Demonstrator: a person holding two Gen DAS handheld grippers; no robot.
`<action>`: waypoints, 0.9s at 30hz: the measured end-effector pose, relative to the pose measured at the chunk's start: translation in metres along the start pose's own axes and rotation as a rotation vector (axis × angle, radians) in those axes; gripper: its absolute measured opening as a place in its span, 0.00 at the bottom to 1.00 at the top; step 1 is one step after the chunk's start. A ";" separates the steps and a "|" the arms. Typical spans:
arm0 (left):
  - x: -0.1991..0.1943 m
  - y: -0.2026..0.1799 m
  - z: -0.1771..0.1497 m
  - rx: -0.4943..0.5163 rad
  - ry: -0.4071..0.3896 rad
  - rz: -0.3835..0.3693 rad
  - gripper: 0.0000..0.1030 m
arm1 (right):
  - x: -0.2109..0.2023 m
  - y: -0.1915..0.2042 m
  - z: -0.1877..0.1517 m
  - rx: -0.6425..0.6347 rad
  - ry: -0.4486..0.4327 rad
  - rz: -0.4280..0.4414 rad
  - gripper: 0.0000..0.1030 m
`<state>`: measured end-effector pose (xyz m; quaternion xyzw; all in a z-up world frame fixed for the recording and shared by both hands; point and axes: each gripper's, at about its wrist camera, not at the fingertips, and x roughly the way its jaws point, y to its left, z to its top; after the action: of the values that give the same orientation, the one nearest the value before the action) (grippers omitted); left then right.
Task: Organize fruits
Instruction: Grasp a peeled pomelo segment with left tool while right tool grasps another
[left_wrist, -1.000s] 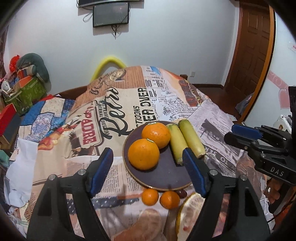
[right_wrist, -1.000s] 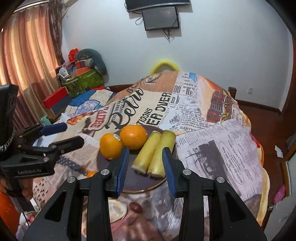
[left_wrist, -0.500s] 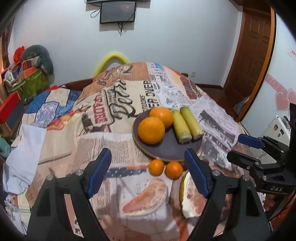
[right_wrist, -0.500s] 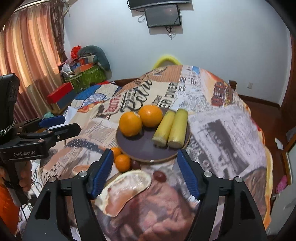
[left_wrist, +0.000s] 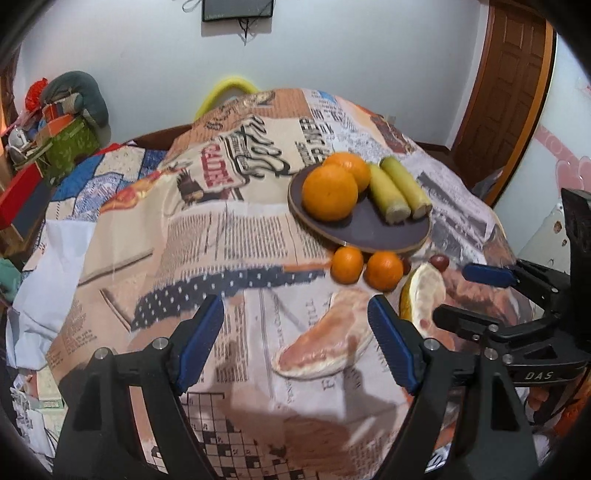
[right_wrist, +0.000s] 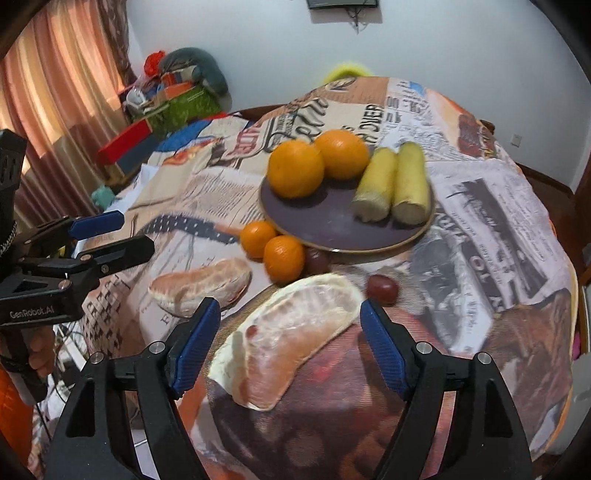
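Observation:
A dark round plate holds two big oranges and two yellow-green corn cobs. Two small tangerines and dark grapes lie at its near rim. Two pomelo wedges lie nearer: one to the left, one to the right. My left gripper is open and empty, near the left wedge. My right gripper is open and empty, with the right wedge between its fingers.
The round table wears a newspaper-print cloth. A yellow chair back stands behind it. Boxes and bags are piled at the far left wall, a wooden door at the right, curtains at the left.
Both grippers have drawn back from the plate toward the table's near side. The right gripper's jaws opened from narrow to wide. The pomelo wedges came into view.

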<state>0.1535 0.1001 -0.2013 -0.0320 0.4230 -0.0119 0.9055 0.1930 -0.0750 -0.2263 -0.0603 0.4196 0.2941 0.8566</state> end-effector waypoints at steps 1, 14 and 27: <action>0.001 0.000 -0.003 0.002 0.006 -0.004 0.79 | 0.005 0.004 -0.001 -0.017 0.007 -0.012 0.73; 0.038 -0.011 -0.018 0.050 0.115 -0.052 0.79 | 0.018 0.004 -0.012 -0.052 0.055 -0.048 0.77; 0.060 -0.033 -0.015 0.120 0.141 -0.033 0.82 | 0.000 -0.017 -0.026 0.007 0.081 0.030 0.66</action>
<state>0.1811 0.0636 -0.2549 0.0161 0.4838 -0.0544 0.8733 0.1847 -0.0980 -0.2456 -0.0630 0.4560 0.3029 0.8345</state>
